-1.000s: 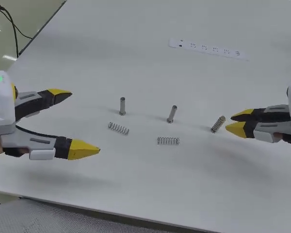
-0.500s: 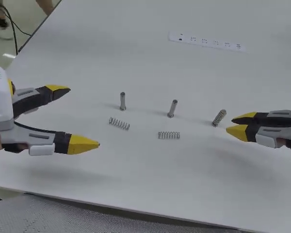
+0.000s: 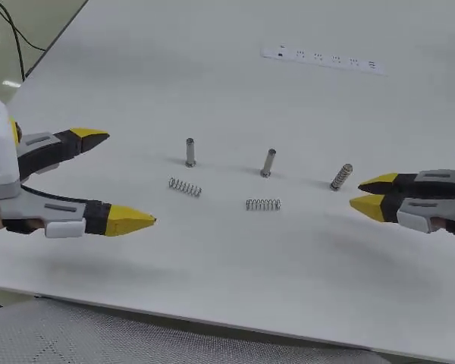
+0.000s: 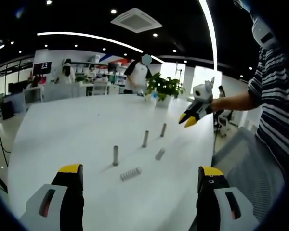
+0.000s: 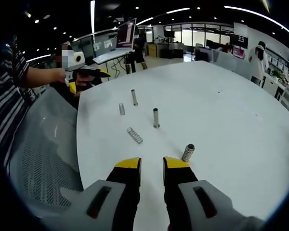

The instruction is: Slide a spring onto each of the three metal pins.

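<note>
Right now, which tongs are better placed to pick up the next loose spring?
Probably left: the left tongs gape wide, close to the nearer loose spring. The right tongs sit beside the already fitted spring, farther from both loose ones.

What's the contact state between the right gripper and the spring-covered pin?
Apart. Head view shows bare table between right gripper tips and spring-covered pin.

The left tongs (image 3: 114,178), grey and black with yellow tips, hover level over the left edge of the white table (image 3: 235,288), pointing toward its right edge, jaws spread wide with nothing between them. The right tongs (image 3: 370,193), of the same make, hover over the right edge pointing the opposite way, jaws parted by a narrow gap and empty. A forearm (image 4: 231,101) in a striped sleeve (image 4: 269,82) holds them out.
</note>
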Demonstrator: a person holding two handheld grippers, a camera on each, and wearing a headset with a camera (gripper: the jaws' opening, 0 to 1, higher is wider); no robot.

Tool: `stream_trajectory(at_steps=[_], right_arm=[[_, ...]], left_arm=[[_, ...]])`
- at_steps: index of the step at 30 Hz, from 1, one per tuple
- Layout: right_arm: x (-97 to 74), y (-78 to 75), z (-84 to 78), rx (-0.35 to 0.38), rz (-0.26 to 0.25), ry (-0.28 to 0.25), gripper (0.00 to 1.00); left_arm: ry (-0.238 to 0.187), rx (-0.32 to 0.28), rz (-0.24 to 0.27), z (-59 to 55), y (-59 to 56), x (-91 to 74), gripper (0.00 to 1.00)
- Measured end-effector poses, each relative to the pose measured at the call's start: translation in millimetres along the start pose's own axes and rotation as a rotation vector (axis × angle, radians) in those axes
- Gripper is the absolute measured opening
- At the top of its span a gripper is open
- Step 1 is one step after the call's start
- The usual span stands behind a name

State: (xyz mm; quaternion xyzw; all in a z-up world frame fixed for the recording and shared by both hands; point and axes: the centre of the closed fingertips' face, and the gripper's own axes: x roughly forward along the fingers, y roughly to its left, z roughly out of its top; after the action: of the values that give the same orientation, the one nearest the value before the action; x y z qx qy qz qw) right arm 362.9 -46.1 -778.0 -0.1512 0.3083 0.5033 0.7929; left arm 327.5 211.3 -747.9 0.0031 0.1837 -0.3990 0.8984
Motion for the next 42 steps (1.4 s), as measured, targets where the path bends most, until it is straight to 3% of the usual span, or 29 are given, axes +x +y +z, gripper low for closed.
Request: stream_trajectory(at_steps=[9, 28, 34, 42], right_arm=[[16.5, 11.2, -0.6, -0.131, 0.054, 0.089, 0.18], [64.8, 35.1, 20.5, -0.432, 0.171, 0.22, 0.17], [79.7, 43.1, 20.9, -0.498, 0.204, 0.255, 0.18], [96.2, 46.6, 15.5, -0.518, 0.233, 0.284, 0.17]], left_arm=[[0.001, 0.006, -0.009, -0.6, -0.1, -0.7, 0.96], [-0.004, 0.002, -0.012, -1.7, -1.1, -2.0, 0.96], [-0.003, 0.002, -0.012, -2.9, -1.5, -3.5, 0.96], [-0.005, -0.003, -0.009, -3.7, -1.6, -4.9, 0.96]])
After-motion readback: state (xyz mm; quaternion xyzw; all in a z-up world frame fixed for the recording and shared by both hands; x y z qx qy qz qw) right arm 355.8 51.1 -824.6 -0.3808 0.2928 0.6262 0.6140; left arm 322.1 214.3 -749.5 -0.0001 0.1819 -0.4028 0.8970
